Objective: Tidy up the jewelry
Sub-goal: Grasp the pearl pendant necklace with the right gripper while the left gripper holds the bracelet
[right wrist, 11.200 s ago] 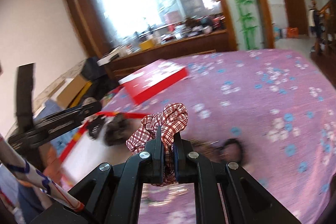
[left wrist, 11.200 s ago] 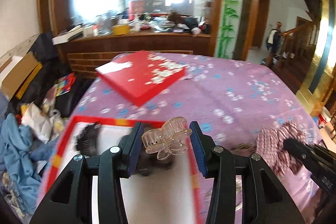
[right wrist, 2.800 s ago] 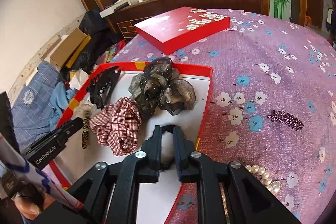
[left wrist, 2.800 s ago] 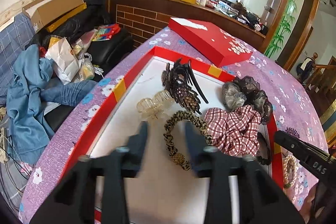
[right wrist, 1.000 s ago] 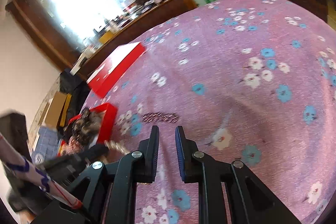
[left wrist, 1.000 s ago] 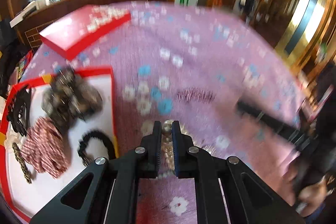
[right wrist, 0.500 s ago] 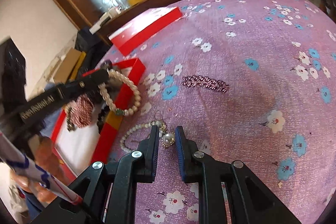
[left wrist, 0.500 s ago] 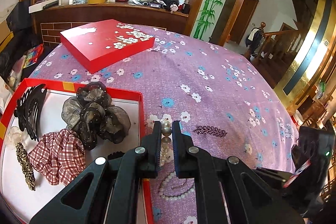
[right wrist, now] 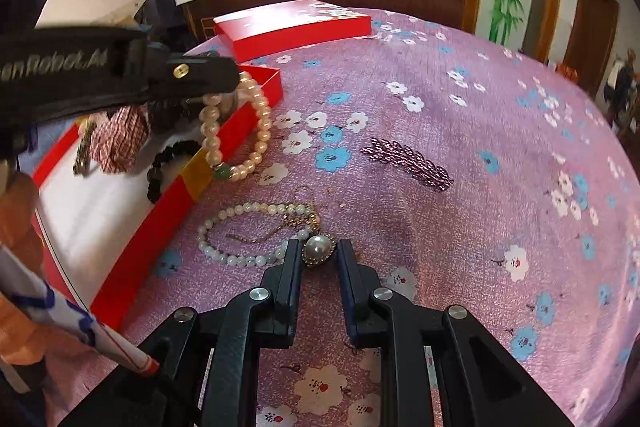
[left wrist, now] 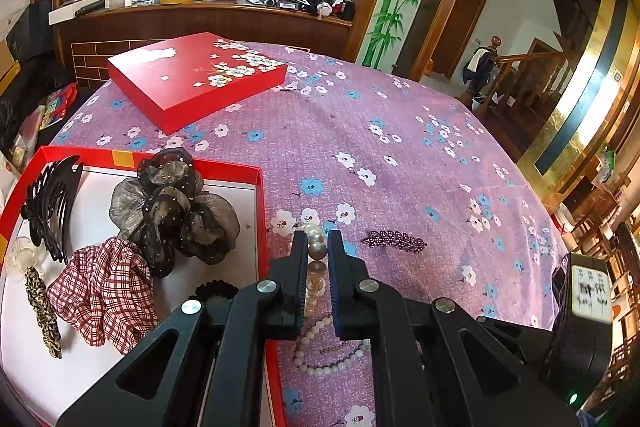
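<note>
While the left gripper [left wrist: 317, 247] stays clamped on a pearl bracelet [right wrist: 256, 123] that dangles over the red tray's [right wrist: 224, 143] near wall, the right gripper [right wrist: 319, 249] has just been opening its jaws, which now stand slightly apart around a pearl pendant [right wrist: 318, 247]. Its necklace [right wrist: 224, 251] lies on the purple cloth [right wrist: 460, 211], left of those jaws.

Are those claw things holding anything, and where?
The left hand-held gripper pinches the pearl bracelet by its beads; the right hand-held gripper straddles the pearl pendant, not gripping.
</note>
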Tool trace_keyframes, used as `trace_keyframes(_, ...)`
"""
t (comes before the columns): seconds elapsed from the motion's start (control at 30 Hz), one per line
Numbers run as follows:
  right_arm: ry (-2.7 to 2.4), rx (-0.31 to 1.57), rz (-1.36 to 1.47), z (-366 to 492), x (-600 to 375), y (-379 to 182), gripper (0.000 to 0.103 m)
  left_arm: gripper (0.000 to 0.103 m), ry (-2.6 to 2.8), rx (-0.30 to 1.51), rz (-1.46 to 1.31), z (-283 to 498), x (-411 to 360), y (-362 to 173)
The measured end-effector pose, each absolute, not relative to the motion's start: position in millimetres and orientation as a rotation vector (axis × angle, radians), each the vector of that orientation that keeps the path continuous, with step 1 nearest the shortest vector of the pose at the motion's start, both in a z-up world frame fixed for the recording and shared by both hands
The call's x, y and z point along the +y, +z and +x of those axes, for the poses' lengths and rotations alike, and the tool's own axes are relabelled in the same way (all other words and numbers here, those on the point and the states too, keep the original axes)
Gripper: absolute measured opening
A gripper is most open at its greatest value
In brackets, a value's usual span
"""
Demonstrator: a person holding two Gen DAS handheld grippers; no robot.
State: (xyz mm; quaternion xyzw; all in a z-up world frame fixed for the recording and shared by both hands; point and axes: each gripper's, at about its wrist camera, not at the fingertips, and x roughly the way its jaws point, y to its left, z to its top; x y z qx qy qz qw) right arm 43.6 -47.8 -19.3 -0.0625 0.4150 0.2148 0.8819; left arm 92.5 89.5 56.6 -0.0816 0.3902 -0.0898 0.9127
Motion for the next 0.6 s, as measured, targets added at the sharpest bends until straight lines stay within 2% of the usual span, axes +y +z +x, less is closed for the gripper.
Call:
trace_keyframes(0.3, 0.392, 0.805, -0.070, 39.9, -63.8, -3.9, 0.018, 0.009, -0.194, 0.800, -0.149, 90.3, 84.6, 57.0)
trace_keyframes(0.43, 0.343, 0.684, 0.114, 39.8, -103.5, 27.3, 0.019, 0.009, -0.207, 0.798, -0.140, 88.1, 81.0, 57.8)
trace_keyframes(0.6, 0.279, 0.540, 0.210, 27.9, -135.1, 57.0, 0.018, 0.009, -0.231, 0.791, -0.121, 84.2, 73.2, 59.4)
